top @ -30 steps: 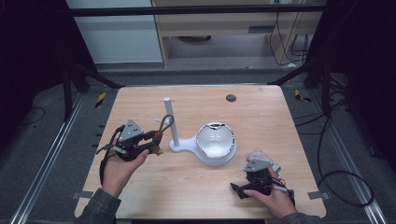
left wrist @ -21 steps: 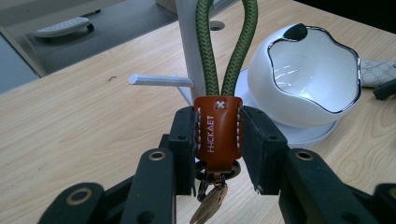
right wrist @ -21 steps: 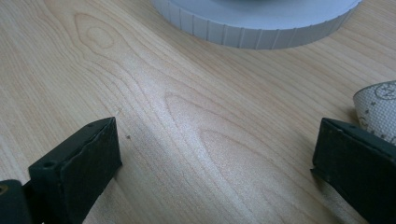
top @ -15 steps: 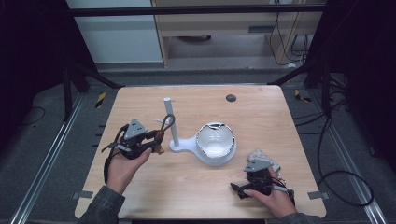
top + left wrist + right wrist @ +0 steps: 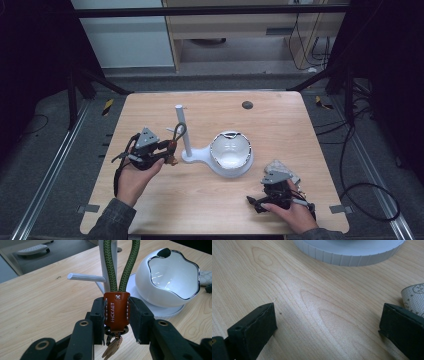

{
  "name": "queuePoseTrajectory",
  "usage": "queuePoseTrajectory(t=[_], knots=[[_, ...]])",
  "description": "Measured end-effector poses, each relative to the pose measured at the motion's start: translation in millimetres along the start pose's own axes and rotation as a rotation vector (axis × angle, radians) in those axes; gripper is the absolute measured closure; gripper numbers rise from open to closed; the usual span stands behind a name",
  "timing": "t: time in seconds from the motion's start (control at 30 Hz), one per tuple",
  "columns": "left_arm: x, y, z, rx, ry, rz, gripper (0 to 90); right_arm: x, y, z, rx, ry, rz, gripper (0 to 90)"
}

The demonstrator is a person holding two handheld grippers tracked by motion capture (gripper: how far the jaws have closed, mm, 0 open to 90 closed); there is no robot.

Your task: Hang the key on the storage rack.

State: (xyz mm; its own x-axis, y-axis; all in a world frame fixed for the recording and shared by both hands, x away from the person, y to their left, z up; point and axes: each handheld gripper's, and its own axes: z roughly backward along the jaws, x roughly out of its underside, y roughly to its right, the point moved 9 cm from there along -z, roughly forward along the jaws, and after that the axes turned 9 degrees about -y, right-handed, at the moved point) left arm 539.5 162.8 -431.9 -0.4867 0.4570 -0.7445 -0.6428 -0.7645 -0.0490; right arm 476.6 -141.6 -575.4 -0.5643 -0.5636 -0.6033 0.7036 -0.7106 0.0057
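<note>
The left tool (image 5: 116, 317) is clamped on the brown leather tab (image 5: 116, 310) of a key strap, its jaws pressing the tab from both sides, with the keys (image 5: 111, 350) dangling below at the bottom centre of the left gripper view. Gripping the stiff tab rather than the soft cord probably keeps the green cord loop (image 5: 121, 263) standing upright and open, which looks like the way to present it to a peg. The loop rises toward the top centre of that frame, directly in front of the white stand's post (image 5: 108, 255), and the short side peg (image 5: 86, 277) juts out at the left, lower than the loop's top and apart from it. In the high view the left tool (image 5: 150, 150) sits left of centre, just beside the post (image 5: 183, 130), with the white bowl (image 5: 231, 152) on the stand's base to the right.

The right tool (image 5: 324, 325) rests low over the table (image 5: 312, 302) with its jaws wide apart and nothing between them; it seems parked out of the way at lower right in the high view (image 5: 272, 192). A patterned cloth (image 5: 415, 298) lies at its right jaw.
</note>
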Motion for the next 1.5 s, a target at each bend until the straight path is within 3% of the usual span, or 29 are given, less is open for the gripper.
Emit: queuePoseTrajectory(t=[0.13, 0.33, 0.53, 0.63, 0.83, 1.03, 1.17, 1.37, 1.4, 1.47, 1.5], knots=[[0.7, 1.3, -1.6, 0.008, -0.003, -0.001, 62.2, 0.1, 0.1, 0.1, 0.0, 0.0, 0.001, 1.0], [7.3, 2.6, -5.5, -0.005, -0.013, -0.006, 38.0, 0.1, 0.0, 0.1, 0.0, 0.0, 0.0, 1.0], [33.0, 1.5, -20.3, -0.016, -0.084, 0.0, 16.3, 0.1, 0.0, 0.1, 0.0, 0.0, -0.001, 1.0], [54.6, -2.3, -33.1, -0.007, -0.102, 0.038, 10.5, 0.1, -0.2, 0.1, 0.001, -0.001, -0.003, 0.8], [78.3, -8.6, -43.7, -0.016, -0.135, 0.057, 9.8, -0.5, 0.0, -0.4, -0.001, 0.0, -0.004, 0.5], [96.9, -9.4, -49.4, -0.012, -0.175, 0.041, 8.3, -0.5, 0.0, -0.4, 0.001, -0.002, -0.006, 0.4], [109.8, -11.8, -54.3, -0.014, -0.207, 0.031, 7.4, -0.3, 1.5, 2.9, -0.006, -0.042, 0.008, 5.6], [114.3, -12.9, -58.4, -0.001, -0.22, 0.033, 6.3, -10.8, 12.5, 25.2, 0.055, -0.097, 0.026, 6.7], [115.3, -12.8, -58.9, -0.001, -0.227, 0.033, 6.4, -15.4, 20.7, 35.1, 0.086, -0.108, 0.025, 7.0], [115.8, -13.5, -59.7, -0.002, -0.225, 0.038, 6.3, -17.0, 24.8, 39.7, 0.098, -0.114, 0.021, 7.1], [116.4, -14.4, -60.0, -0.005, -0.228, 0.042, 6.1, -18.1, 34.7, 48.8, 0.124, -0.131, 0.01, 7.0]])
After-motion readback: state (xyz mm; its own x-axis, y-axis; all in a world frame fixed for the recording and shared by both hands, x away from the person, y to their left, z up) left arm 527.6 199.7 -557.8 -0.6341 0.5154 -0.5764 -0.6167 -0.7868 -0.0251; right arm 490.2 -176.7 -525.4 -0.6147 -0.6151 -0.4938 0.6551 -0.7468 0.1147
